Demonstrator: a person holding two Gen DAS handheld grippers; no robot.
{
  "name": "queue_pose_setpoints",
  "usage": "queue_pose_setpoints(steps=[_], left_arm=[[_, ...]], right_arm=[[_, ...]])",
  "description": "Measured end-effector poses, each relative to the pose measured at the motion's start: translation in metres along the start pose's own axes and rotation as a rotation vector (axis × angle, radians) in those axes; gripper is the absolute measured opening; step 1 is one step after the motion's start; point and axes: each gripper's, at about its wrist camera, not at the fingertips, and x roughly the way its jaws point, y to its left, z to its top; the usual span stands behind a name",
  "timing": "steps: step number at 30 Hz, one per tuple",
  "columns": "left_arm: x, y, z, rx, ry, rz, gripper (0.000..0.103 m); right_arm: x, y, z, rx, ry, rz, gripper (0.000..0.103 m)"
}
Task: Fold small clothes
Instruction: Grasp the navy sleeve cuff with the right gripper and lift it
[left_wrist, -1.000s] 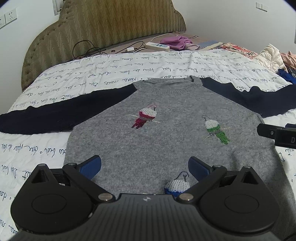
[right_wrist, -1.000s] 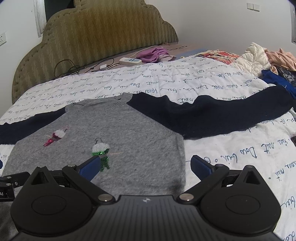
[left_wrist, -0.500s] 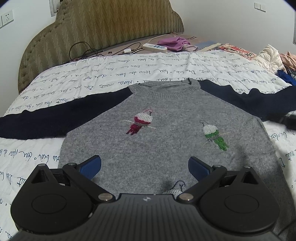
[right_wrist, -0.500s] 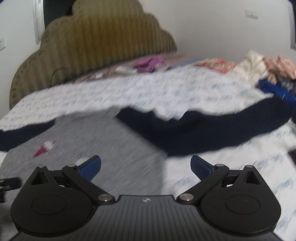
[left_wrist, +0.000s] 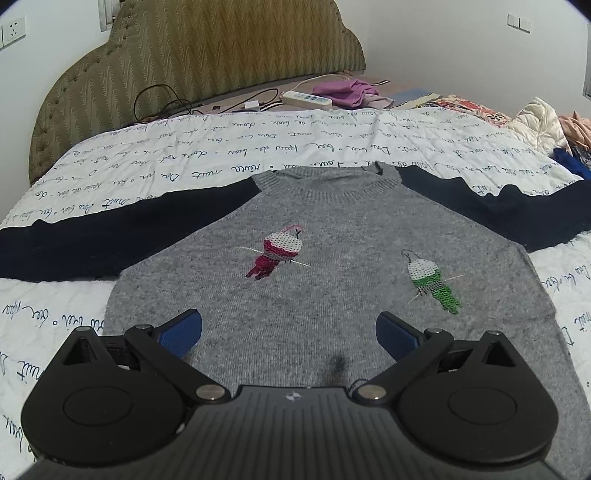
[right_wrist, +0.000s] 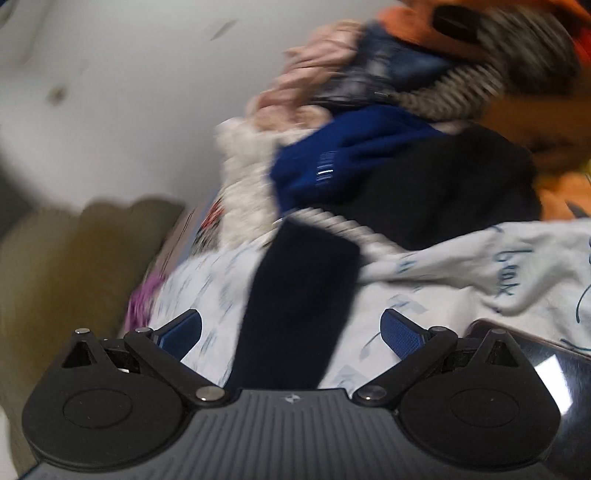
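A small grey sweater (left_wrist: 332, 266) with navy sleeves lies flat, front up, on the white quilt (left_wrist: 258, 147). It has a pink bird and a green bird stitched on it. My left gripper (left_wrist: 288, 328) is open and empty above the sweater's lower body. The left sleeve (left_wrist: 92, 240) stretches out to the left. In the blurred right wrist view, my right gripper (right_wrist: 291, 328) is open and empty, with the end of the navy right sleeve (right_wrist: 299, 295) lying between its fingers.
A heap of clothes (right_wrist: 388, 129) lies at the bed's right side, just past the sleeve end. A power strip (left_wrist: 306, 99), cables and a purple cloth (left_wrist: 347, 90) lie by the padded headboard (left_wrist: 203, 55). A shiny dark object (right_wrist: 535, 365) is at my right gripper's right.
My right gripper has swung fast to the right, from the sweater's body to the end of the right sleeve. My left gripper has drawn back slightly toward the hem.
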Motion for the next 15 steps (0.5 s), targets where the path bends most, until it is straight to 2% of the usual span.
queue_pose_setpoints(steps=[3, 7, 8, 12, 14, 15], left_arm=[[0.007, 0.0, 0.0, 0.0, 0.011, -0.002, 0.102], [0.014, 0.0, 0.0, 0.0, 0.023, -0.007, 0.102], [0.016, 0.0, -0.001, -0.001, 0.026, -0.008, 0.102], [0.02, -0.002, -0.002, -0.003, 0.037, -0.009, 0.102], [0.021, -0.003, -0.002, 0.0, 0.039, -0.013, 0.102], [0.021, -0.004, -0.002, 0.001, 0.039, -0.016, 0.102]], right_arm=[[0.011, -0.022, 0.009, 0.081, -0.011, 0.007, 0.103], [0.026, -0.028, 0.012, 0.104, -0.018, 0.055, 0.101], [0.029, -0.027, 0.013, 0.101, -0.015, 0.062, 0.095], [0.039, -0.023, 0.014, 0.07, 0.007, 0.082, 0.081], [0.047, -0.021, 0.015, 0.064, 0.022, 0.08, 0.06], [0.049, -0.021, 0.015, 0.063, 0.021, 0.068, 0.055]])
